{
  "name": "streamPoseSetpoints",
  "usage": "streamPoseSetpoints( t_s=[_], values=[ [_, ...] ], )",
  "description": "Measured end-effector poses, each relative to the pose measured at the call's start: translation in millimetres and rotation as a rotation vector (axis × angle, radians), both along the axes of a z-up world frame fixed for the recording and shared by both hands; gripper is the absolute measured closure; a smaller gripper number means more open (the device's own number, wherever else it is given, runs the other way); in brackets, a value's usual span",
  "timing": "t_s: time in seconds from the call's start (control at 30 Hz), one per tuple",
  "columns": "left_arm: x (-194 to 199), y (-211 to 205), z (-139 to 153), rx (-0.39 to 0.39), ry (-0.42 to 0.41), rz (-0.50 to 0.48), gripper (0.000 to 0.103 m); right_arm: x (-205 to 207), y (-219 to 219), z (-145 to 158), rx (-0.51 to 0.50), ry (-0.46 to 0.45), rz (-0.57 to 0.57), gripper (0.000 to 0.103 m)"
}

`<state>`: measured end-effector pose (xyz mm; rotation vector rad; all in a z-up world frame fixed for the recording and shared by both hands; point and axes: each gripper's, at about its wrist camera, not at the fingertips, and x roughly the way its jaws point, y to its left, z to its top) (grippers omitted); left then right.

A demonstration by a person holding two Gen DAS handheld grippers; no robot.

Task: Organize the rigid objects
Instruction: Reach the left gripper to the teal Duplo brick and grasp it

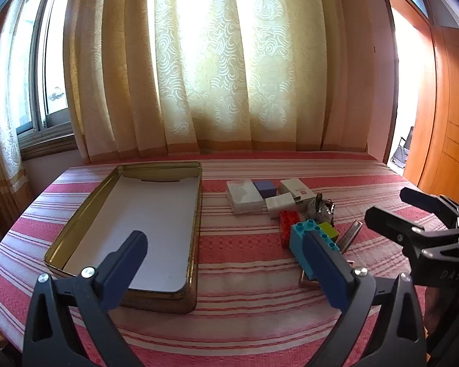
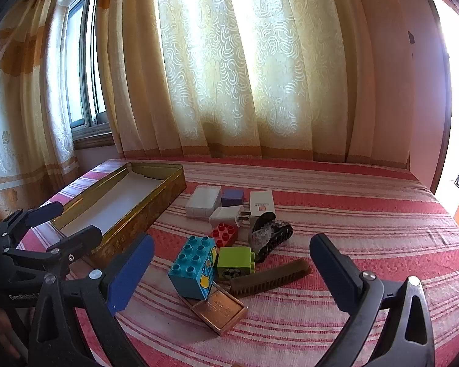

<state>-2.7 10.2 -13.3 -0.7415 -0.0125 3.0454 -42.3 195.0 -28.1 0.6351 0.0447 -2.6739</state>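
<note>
On the striped bedcover, right of the empty tin (image 1: 195,214), sits a toy pile.
Both grippers (image 1: 226,263) (image 2: 232,272) hang wide open, holding nothing; that near blue block (image 2: 194,267) looks light and hard, so I'd pinch its flat sides.
</note>
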Motion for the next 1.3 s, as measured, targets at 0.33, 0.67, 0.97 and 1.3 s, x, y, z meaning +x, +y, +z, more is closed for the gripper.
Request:
streamPoseSetpoints(
  t_s=[0.33, 0.67, 0.97, 1.3],
  values=[
    [-4.0, 5.7, -4.2, 0.005, -0.021, -0.005, 0.000, -2.1, 6.6, -6.5, -0.006, -0.019, -0.013, 0.001],
    [-9.6, 13.4, -9.7, -0.002, -0.042, -0.013, 0.000, -8.2, 17.1, -12.9, -0.018, -0.036, -0.022, 0.001],
    [-17.2, 29.0, -13.4, -0.013, -0.056, -0.041, 0.000, -14.1, 30.8, -21.5, -0.028, -0.049, -0.050, 0.001],
    [-36.6, 73.3, -19.8, -0.075, -0.074, -0.126, 0.000, -26.0, 69.3, -40.7, -0.070, -0.079, -0.163, 0.001]
  ],
)
